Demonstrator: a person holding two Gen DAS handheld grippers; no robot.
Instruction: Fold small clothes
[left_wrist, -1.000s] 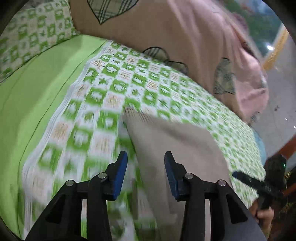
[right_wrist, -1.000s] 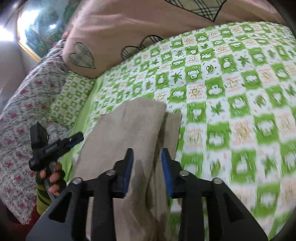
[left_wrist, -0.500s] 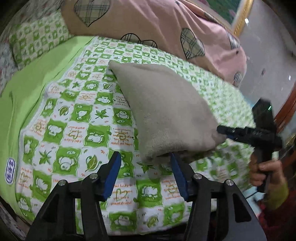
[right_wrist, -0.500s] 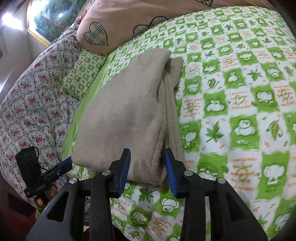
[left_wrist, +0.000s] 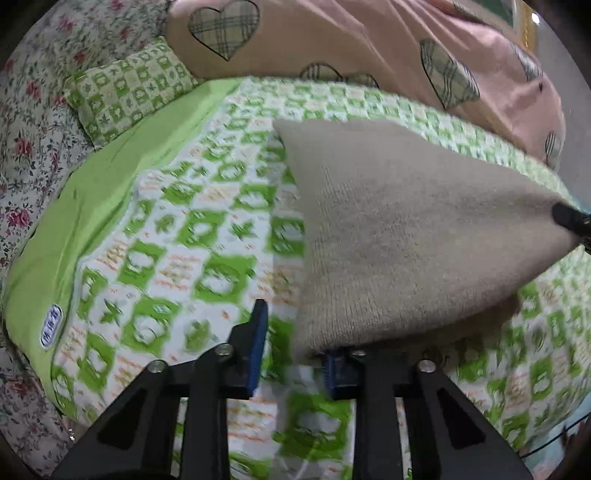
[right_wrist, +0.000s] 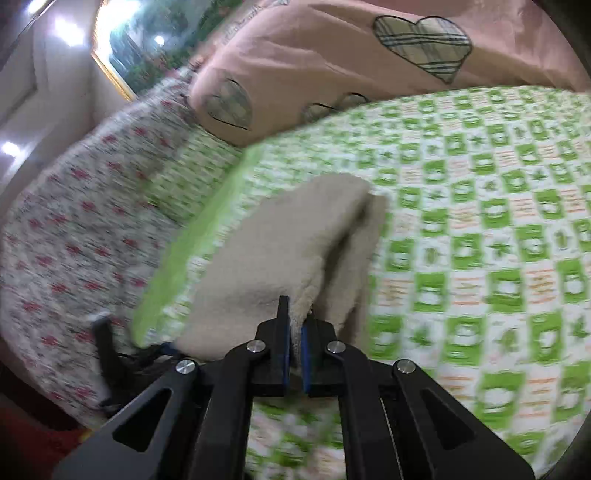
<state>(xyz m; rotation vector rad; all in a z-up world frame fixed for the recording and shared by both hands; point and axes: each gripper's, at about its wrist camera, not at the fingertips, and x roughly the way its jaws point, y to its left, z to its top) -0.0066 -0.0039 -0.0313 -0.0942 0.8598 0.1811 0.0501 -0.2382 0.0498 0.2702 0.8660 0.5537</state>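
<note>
A folded beige fleece garment (left_wrist: 399, 229) lies on the green-and-white checked bedspread (left_wrist: 192, 236). My left gripper (left_wrist: 293, 350) is open at the garment's near left corner; the cloth's edge drapes over its right finger (left_wrist: 334, 369), while its left finger (left_wrist: 255, 343) is over the bedspread. In the right wrist view the garment (right_wrist: 280, 254) runs away from me. My right gripper (right_wrist: 294, 332) is shut on the garment's near corner and holds it lifted. Its tip also shows at the right edge of the left wrist view (left_wrist: 570, 219).
A pink quilt with checked hearts (left_wrist: 369, 48) is heaped at the back of the bed. A green checked pillow (left_wrist: 129, 88) and a floral sheet (left_wrist: 26, 122) lie to the left. A plain green sheet border (left_wrist: 92, 192) runs beside the bedspread.
My right gripper has closed on the garment's near corner and raised it. My left gripper has moved in to the other near corner, still open. Both views moved closer to the bed.
</note>
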